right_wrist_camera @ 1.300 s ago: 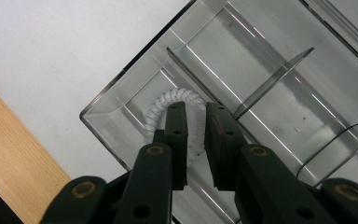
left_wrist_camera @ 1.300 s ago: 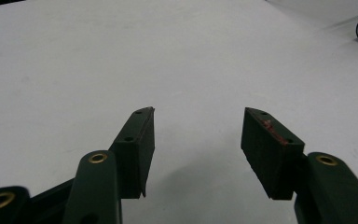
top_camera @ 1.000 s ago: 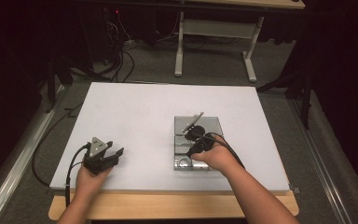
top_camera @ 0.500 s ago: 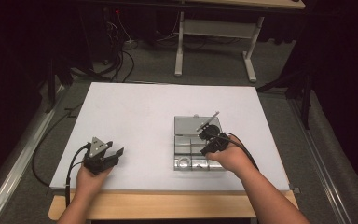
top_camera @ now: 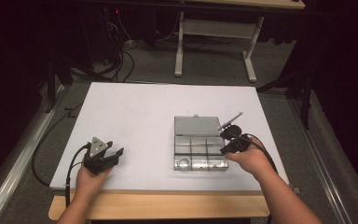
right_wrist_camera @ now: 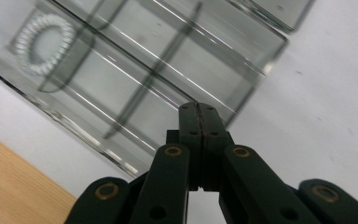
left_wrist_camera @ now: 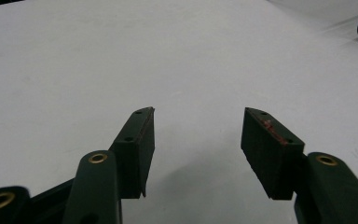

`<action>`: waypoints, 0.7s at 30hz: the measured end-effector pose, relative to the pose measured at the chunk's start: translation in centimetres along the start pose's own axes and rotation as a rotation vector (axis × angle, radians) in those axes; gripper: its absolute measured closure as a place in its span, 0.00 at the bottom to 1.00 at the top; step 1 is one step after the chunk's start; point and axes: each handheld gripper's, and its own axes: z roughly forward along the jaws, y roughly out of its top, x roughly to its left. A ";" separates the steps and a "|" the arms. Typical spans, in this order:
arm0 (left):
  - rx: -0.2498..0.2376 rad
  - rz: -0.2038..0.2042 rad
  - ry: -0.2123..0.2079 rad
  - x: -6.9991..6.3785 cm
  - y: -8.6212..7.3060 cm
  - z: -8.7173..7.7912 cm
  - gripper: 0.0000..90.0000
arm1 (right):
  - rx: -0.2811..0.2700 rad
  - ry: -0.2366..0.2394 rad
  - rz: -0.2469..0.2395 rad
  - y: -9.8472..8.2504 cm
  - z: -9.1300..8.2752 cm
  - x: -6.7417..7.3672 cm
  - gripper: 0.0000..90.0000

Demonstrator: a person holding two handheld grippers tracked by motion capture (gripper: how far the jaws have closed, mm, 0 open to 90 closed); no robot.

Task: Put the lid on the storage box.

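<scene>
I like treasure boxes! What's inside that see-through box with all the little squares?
One corner square of the clear box holds a beaded ring. The other squares in view look empty; the gripper hides part.

We take the open compartment box (top_camera: 199,151) as our landmark; it lies on the table (top_camera: 135,116), right of the table's middle and toward our near edge. Its lid (top_camera: 196,126) lies flat behind it. In the box's near-left compartment we see a beaded ring (right_wrist_camera: 45,43). The right gripper (top_camera: 230,140) sits just beside the box's right edge, over the table. The left gripper (top_camera: 106,157) rests well to the box's left, near the table's front edge.
</scene>
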 end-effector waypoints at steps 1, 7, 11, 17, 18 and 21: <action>0.000 0.000 0.000 0.0 0.0 0.0 0.50 | -0.003 -0.005 -0.006 -0.2 -0.1 -0.4 1.00; 0.000 0.001 0.001 0.0 0.0 0.0 0.50 | 0.003 -0.032 0.030 -1.5 -0.2 -1.9 1.00; 0.000 0.001 0.001 0.0 0.0 0.0 0.50 | 0.001 -0.039 0.054 -2.4 0.0 -2.9 1.00; 0.001 0.002 0.001 0.0 0.0 0.0 0.50 | -0.008 -0.050 0.086 -3.6 0.5 -4.1 1.00; 0.001 0.001 0.001 0.0 0.0 0.0 0.50 | -0.013 -0.050 0.091 -3.7 0.6 -4.3 1.00; 0.001 0.002 0.002 0.0 0.0 0.0 0.50 | -0.032 -0.062 0.105 -4.3 0.9 -4.5 1.00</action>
